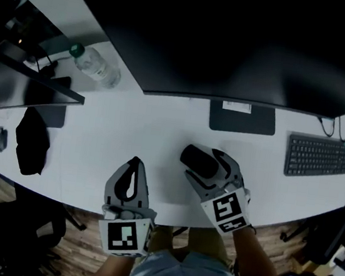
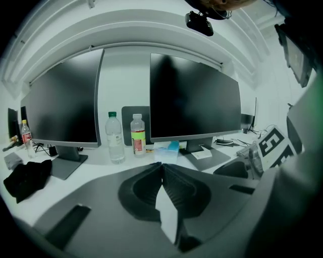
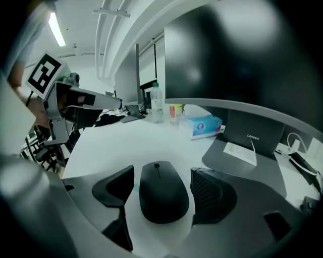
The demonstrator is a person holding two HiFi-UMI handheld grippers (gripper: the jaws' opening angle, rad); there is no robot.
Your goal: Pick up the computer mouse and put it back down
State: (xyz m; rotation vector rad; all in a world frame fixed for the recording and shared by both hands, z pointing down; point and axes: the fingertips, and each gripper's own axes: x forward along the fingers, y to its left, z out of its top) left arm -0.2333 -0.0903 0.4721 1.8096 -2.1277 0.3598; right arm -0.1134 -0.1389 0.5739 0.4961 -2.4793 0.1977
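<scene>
The white surface [image 1: 129, 128] has a curved near edge that passes under both tools; bare room lies between the black cloth [image 1: 32, 141] at left and the keyboard [image 1: 319, 157] at right; a monitor base [image 1: 242, 117] stands farther in. The right tool [image 1: 204, 162] is spread; the computer mouse [image 3: 162, 191] lies on the surface between its jaws, with a gap at each side; the mouse is black, smooth and oval, scroll wheel pointing away. The left tool [image 2: 162, 169] is pressed together on nothing.
</scene>
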